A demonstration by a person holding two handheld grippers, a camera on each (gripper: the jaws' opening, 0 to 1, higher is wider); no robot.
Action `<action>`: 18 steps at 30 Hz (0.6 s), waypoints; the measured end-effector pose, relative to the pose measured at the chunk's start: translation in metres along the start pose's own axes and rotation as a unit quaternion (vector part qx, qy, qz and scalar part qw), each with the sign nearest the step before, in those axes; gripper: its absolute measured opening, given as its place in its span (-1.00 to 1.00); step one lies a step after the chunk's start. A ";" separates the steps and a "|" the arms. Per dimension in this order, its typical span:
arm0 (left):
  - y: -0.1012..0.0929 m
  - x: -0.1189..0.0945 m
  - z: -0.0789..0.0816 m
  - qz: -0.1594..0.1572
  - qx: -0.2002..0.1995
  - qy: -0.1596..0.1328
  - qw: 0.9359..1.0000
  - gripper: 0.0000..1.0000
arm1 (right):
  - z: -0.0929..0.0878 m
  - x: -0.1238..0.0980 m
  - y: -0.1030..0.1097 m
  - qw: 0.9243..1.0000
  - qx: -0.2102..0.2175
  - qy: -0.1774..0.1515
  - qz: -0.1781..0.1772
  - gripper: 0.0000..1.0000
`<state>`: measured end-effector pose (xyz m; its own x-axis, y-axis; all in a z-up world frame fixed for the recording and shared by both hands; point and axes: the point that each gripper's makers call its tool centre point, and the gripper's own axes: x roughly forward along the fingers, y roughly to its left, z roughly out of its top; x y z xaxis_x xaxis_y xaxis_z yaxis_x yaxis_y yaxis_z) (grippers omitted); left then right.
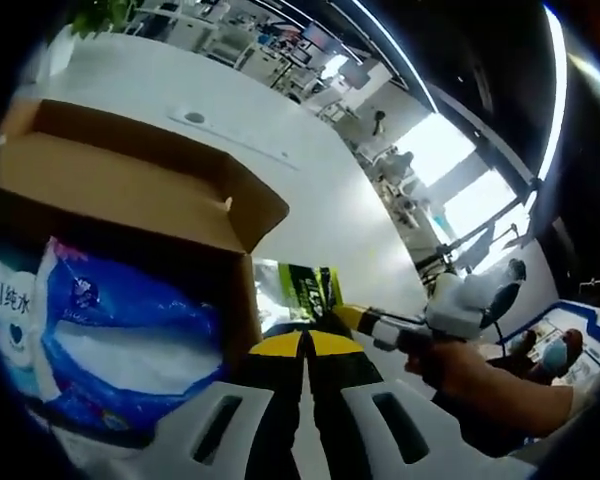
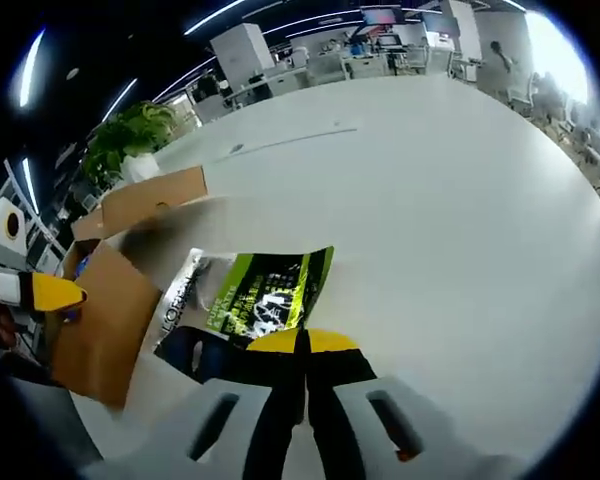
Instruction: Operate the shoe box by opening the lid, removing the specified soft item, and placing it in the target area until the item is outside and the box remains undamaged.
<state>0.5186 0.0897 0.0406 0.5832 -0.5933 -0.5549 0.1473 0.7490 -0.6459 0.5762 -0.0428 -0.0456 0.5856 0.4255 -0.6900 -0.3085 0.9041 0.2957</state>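
One pouch (image 2: 265, 292) against right jaws.

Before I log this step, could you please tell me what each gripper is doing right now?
Left gripper: shut, empty, beside the open cardboard box.
Right gripper: shut on the green and black packet over the white table.

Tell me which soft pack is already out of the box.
The green-and-black pack, lying on the white table beside the box; the blue tissue pack remains inside.

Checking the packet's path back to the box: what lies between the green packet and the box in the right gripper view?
Only bare table: the green packet lies just beside the box, nothing between.
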 end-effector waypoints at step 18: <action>-0.007 -0.076 0.014 -0.004 0.124 -0.038 0.992 -0.97 | 0.025 -0.057 0.035 0.993 -0.079 -0.075 0.041 -0.51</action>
<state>0.4846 0.1338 0.0952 0.6387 -0.5831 -0.5021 0.3388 0.7990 -0.4969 0.5508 -0.0345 0.0210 0.6552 0.5102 -0.5571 -0.4677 0.8531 0.2312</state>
